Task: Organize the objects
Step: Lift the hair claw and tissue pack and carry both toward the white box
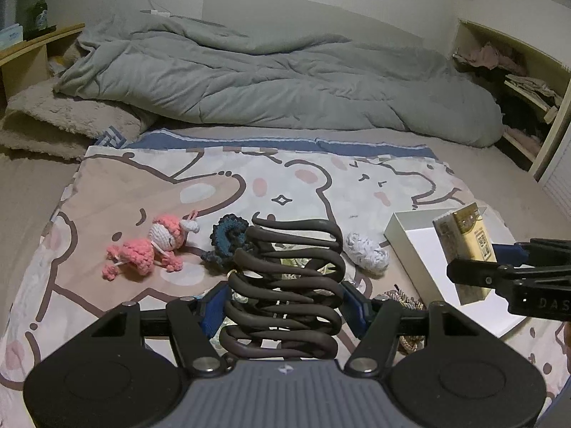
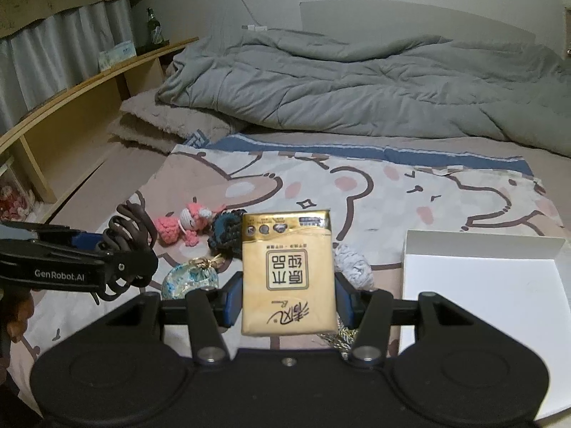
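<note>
Clamped between the blue pads of the left gripper [image 1: 285, 306] is a dark brown wavy plastic hair claw [image 1: 285, 285], lifted above the cartoon-bear printed cloth [image 1: 125, 192]. Right gripper [image 2: 289, 303] pinches a yellow tissue pack [image 2: 287, 271] upright, beside the open white box [image 2: 481, 285]. On the cloth lie a pink crocheted doll [image 1: 150, 249], a dark blue crocheted scrunchie [image 1: 228, 239] and a small white yarn ball [image 1: 364, 253]

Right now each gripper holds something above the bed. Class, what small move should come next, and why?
Probably carry the right gripper and its yellow tissue pack sideways over the white box and lower it. The box is open, nearest that hand, and nothing shows inside it.
</note>
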A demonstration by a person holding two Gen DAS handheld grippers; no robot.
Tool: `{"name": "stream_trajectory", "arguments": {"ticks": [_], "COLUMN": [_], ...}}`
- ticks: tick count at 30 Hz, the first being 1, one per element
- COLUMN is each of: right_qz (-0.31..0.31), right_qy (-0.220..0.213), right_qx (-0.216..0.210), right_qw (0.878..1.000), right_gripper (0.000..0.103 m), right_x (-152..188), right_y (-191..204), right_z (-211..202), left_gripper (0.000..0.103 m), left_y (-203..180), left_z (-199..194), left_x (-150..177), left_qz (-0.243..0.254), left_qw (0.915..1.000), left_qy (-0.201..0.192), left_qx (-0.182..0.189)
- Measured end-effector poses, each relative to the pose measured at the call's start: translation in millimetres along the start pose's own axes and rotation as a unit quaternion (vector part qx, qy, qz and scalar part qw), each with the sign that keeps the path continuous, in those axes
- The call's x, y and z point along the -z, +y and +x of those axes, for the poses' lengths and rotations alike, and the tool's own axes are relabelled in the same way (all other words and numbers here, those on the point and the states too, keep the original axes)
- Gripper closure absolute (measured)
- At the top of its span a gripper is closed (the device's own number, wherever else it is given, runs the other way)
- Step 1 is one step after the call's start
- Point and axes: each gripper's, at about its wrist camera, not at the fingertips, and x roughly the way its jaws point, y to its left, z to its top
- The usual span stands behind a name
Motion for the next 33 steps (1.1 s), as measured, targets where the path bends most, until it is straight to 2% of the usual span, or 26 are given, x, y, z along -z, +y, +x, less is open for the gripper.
{"name": "stream_trajectory", "arguments": {"ticks": [15, 25, 33], "right_qz": [0.005, 0.019, 0.033], "right_qy": [-0.03, -0.043, -0.05], "right_qx": [0.013, 0.037, 0.059], "right_qw": [0.999, 0.998, 0.996], "right_gripper": [0.051, 0.051, 0.051], "right_x": [-3, -7, -10], "right_y": [-20, -52, -85], "right_z": [-23, -34, -37], "left_gripper": [0.038, 0.038, 0.038], "left_y": [-31, -61, -91], "left_z": [7, 24, 42], "left_x": [-11, -23, -38], "left_qz": [-0.017, -0.012, -0.018], "left_qw": [0.9996, 0.9993, 0.9978], "left_qy": [-0.016, -0.016, -0.012], "left_qx": [0.013, 0.033, 0.063]}}
